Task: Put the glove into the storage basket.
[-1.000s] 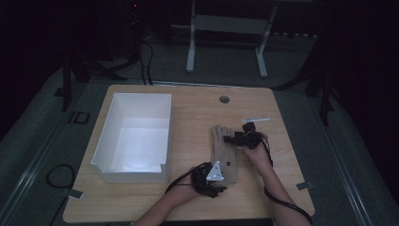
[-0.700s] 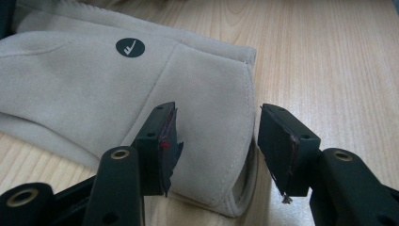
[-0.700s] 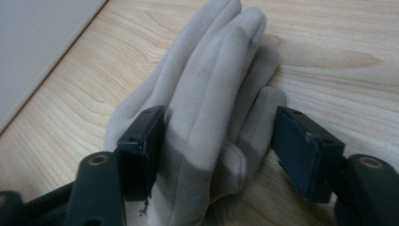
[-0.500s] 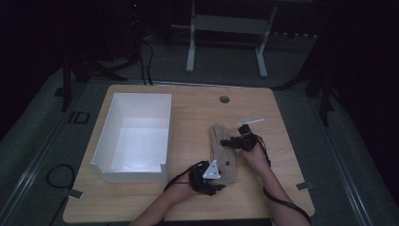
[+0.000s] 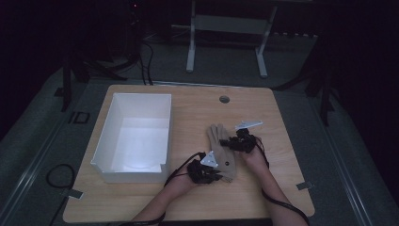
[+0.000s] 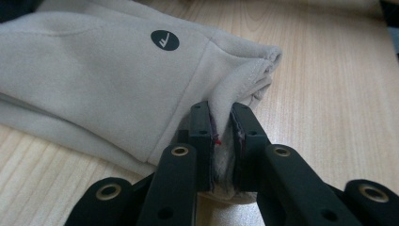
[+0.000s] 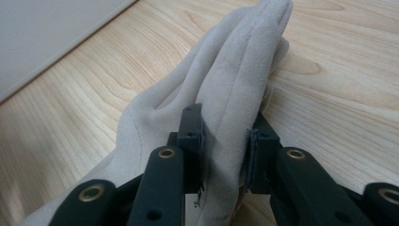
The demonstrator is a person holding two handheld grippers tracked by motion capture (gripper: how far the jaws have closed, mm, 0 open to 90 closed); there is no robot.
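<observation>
A beige fleece glove (image 5: 220,143) lies on the wooden table (image 5: 282,183), right of the white box. My left gripper (image 5: 210,173) is at its near end. In the left gripper view its jaws have just been closing and are now shut on the glove's cuff hem (image 6: 222,141), below a round black logo (image 6: 164,40). My right gripper (image 5: 235,142) comes in from the glove's right side. In the right gripper view its jaws have just been closing, and they pinch a raised fold of the glove (image 7: 226,113) near its fingers.
An open white box (image 5: 101,141) stands on the left half of the table; its wall (image 7: 47,33) appears at the upper left of the right gripper view. A round grommet (image 5: 224,99) sits near the far edge. Cables trail from both grippers toward the near edge.
The right gripper has shifted slightly left and nearer, onto the glove. The left gripper has stayed at the glove's near end.
</observation>
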